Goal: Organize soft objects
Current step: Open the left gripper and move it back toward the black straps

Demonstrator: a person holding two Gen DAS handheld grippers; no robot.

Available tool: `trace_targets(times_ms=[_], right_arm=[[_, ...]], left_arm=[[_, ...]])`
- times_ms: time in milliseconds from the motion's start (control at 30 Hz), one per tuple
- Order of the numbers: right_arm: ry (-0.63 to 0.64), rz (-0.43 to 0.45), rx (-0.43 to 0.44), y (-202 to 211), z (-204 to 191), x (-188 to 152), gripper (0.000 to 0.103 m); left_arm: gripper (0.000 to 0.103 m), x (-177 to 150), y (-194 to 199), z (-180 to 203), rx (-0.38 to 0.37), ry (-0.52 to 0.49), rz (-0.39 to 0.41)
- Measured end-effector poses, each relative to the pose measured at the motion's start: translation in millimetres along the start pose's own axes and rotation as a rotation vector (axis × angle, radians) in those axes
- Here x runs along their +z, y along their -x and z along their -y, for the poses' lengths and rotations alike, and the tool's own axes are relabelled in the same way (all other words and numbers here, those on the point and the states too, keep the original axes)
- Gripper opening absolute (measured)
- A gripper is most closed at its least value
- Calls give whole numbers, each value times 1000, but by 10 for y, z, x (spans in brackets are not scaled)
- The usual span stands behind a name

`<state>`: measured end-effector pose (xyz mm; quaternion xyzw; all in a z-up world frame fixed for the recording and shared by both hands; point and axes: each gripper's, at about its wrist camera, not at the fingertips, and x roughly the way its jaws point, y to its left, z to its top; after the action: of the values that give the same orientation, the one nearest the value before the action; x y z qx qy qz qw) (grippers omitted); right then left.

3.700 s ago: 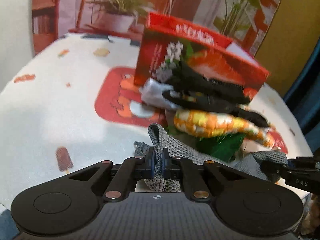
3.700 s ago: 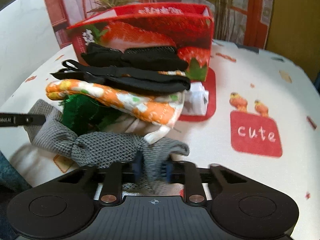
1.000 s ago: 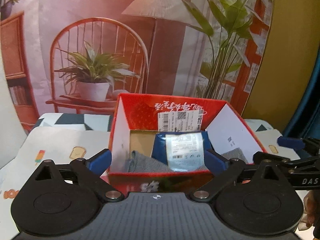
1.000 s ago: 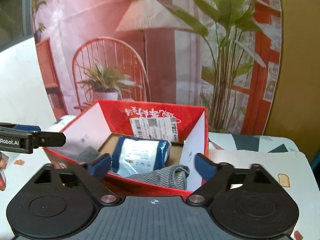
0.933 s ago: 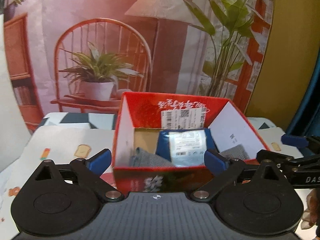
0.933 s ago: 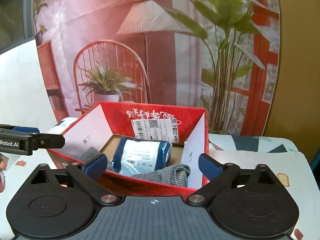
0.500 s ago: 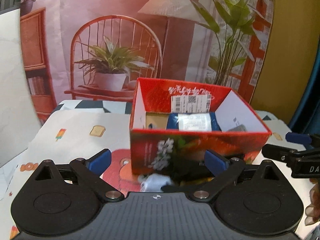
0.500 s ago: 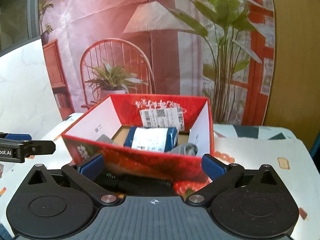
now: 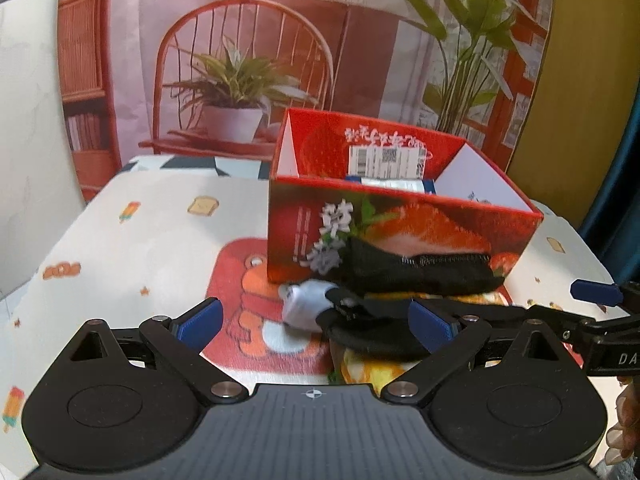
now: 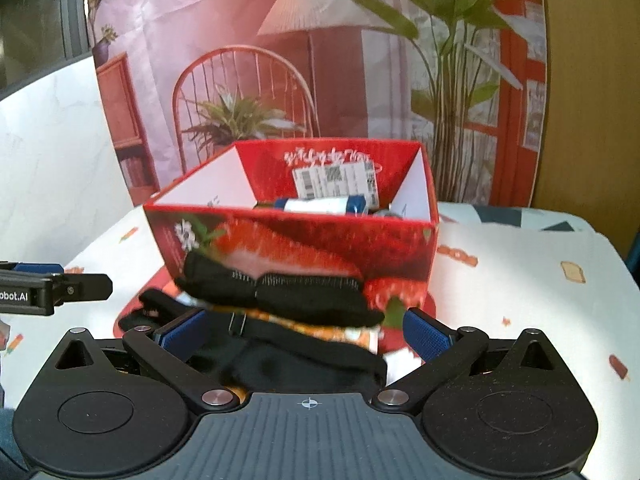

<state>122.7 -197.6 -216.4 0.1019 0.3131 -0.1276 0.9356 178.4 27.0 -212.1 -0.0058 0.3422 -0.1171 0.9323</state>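
Through my left wrist camera, my left hand-held gripper has dropped back from above the red strawberry-printed cardboard box; a second ago I looked down into it, now I face its front wall. Its jaws stand wide with nothing between them. A blue-and-white wrapped packet just shows over the rim. Heaped against the box front on the white cartoon-printed surface are a black fabric piece, a small silvery-white bundle and an orange patterned cloth.

Through my right wrist camera, my right hand-held gripper is likewise spread to its widest and empty, poised over the same heap: the black fabric piece lies beyond my blue pads. The grey knit I carried seconds ago now sits in the box, so I judge the pile is next.
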Motion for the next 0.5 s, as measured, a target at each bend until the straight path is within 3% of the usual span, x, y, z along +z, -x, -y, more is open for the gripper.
trace_targets(times_ms=[500], right_arm=[[17,-65,-10,-49,-4,-242,103]], left_arm=[[98,-205,-73,-31,-12,28,-58]])
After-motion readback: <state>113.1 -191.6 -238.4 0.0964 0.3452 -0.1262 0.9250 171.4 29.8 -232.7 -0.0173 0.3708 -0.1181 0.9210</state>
